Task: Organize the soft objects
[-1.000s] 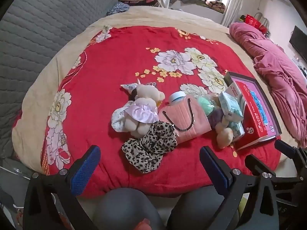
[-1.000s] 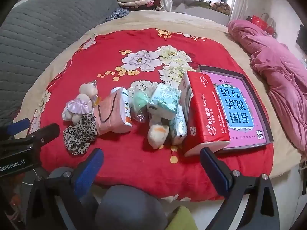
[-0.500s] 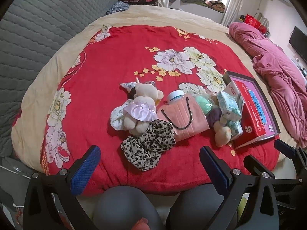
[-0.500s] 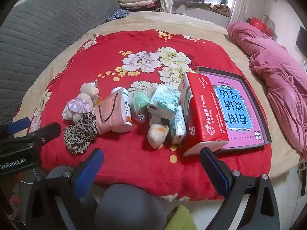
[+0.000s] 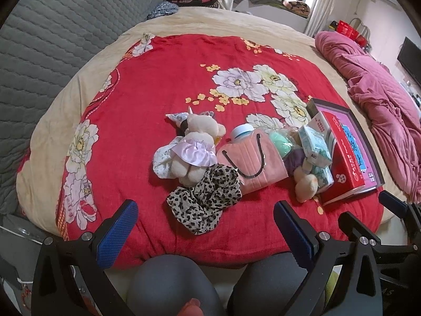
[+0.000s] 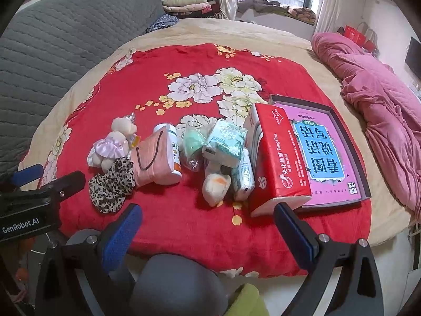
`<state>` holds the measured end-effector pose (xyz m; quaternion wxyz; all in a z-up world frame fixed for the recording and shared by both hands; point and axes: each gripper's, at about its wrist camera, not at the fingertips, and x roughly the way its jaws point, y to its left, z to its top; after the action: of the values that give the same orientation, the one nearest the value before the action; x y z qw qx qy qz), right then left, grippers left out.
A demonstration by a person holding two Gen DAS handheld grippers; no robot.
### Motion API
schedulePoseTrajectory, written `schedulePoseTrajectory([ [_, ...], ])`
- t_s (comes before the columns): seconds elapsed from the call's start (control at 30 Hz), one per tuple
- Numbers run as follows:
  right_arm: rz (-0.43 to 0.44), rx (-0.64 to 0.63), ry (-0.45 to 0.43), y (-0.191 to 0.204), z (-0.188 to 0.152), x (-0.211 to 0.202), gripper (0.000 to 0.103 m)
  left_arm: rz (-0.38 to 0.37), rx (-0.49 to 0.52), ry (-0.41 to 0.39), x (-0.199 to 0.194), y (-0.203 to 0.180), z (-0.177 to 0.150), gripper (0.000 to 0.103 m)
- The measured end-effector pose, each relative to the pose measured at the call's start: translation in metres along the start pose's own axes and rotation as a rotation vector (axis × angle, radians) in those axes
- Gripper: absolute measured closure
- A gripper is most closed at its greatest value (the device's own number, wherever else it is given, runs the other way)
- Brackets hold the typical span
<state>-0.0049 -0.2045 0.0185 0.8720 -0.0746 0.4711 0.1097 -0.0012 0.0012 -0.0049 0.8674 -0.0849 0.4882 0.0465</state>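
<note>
The right gripper [image 6: 208,234] hangs wide apart over the red blanket's [image 6: 184,79] near edge; beyond lie a leopard-print cloth [image 6: 111,183] at left, a pink mask [image 6: 152,158], and a red tissue pack [image 6: 279,163] right.

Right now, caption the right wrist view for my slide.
Open right gripper hovers before leopard scrunchie, plush bear, and tissue box.

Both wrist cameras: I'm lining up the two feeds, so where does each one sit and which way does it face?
Left wrist view: behind the open left gripper, facing the bed's left side, nearest the leopard cloth; the right gripper shows at right.
Right wrist view: behind the open right gripper, facing the red tissue pack; the left gripper shows at left.
Shared: the red blanket, teddy bear and pink mask.
</note>
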Motion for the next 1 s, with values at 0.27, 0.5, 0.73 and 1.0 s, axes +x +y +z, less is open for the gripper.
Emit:
schedulePoseTrajectory([
  [0.27,0.011,0.003,0.004,-0.0016,-0.0009,-0.0012,0.002,-0.005,0.005,0.002,0.0019,-0.0038,-0.0008,0.001],
  [0.5,0.005,0.003,0.006,-0.002,-0.0013,-0.0006,0.002,-0.009,0.003,-0.002,0.0024,-0.0045,-0.0018,0.001],
  [0.73,0.003,0.001,0.003,-0.0012,-0.001,-0.0001,0.002,-0.014,0.004,-0.003,0.001,-0.0029,-0.0028,0.001],
  [1.0,0.004,0.003,0.002,-0.0013,-0.0013,-0.0007,0.002,-0.017,0.003,0.002,0.0006,-0.0023,-0.0038,0.001],
])
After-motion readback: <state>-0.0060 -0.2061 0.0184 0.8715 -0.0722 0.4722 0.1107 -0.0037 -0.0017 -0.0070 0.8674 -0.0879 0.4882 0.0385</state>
